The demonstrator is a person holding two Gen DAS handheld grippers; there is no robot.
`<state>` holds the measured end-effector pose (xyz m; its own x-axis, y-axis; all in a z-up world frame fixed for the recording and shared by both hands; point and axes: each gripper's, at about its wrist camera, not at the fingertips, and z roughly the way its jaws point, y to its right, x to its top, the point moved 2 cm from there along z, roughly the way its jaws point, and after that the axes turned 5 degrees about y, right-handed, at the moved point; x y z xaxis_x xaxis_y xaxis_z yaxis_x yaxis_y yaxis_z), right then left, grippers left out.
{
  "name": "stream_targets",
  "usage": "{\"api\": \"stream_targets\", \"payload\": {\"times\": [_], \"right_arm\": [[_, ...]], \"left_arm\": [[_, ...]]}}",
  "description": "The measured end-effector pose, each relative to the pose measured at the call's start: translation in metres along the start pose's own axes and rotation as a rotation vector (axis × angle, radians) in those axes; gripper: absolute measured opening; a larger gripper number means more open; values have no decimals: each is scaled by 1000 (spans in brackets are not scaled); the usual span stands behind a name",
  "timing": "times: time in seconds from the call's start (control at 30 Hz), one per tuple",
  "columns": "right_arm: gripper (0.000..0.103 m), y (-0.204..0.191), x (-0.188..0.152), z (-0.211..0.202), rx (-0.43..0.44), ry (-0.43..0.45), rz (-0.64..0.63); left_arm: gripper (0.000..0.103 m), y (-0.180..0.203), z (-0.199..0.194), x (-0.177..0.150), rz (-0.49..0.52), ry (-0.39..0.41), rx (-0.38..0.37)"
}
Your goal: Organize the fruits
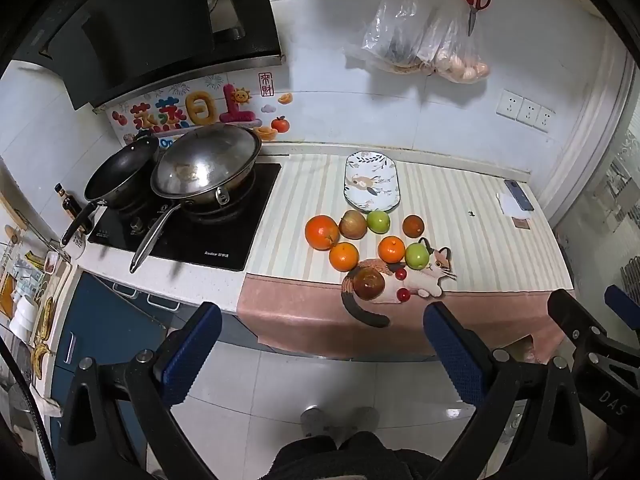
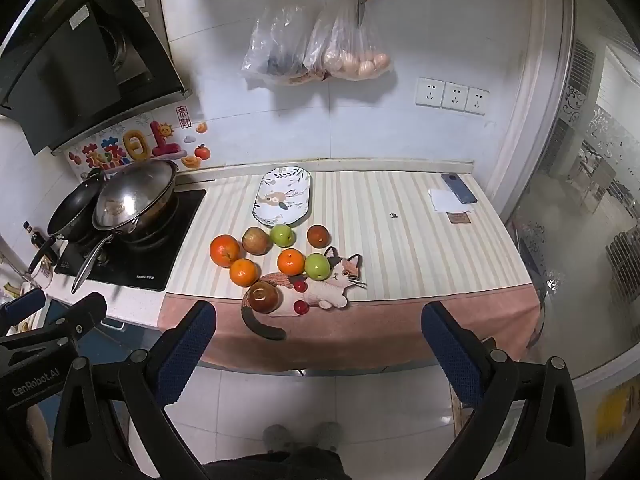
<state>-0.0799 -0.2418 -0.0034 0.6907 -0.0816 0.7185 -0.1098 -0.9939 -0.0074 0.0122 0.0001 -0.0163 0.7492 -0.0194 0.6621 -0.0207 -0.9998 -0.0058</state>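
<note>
Several fruits lie loose on the striped counter cloth (image 1: pixel 480 216): a big orange (image 1: pixel 321 232), two small oranges (image 1: pixel 343 256) (image 1: pixel 391 249), two green apples (image 1: pixel 378 221) (image 1: pixel 417 255), a brownish apple (image 1: pixel 353 224), two dark red fruits (image 1: pixel 413 225) (image 1: pixel 369 285) and two cherries (image 1: pixel 403 294). An oval patterned plate (image 1: pixel 371 181) (image 2: pixel 282 195) sits empty behind them. My left gripper (image 1: pixel 320 348) and right gripper (image 2: pixel 318 344) are both open and empty, held back from the counter's front edge. The fruits also show in the right wrist view (image 2: pixel 226 249).
A stove with a wok (image 1: pixel 206 168) and a black pan (image 1: pixel 120 172) stands left of the cloth. A phone (image 2: pixel 459 188) and papers lie at the far right. Bags (image 2: pixel 320 44) and scissors hang on the wall. A glass door (image 2: pixel 592 200) is at the right.
</note>
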Motion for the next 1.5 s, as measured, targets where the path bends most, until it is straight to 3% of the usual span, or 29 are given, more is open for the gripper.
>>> {"api": "stream_targets", "payload": {"times": [1.5], "right_arm": [[103,-2,9,10,5,12,7]], "left_arm": [[103,0,-2,5,12,-2,-7]]}}
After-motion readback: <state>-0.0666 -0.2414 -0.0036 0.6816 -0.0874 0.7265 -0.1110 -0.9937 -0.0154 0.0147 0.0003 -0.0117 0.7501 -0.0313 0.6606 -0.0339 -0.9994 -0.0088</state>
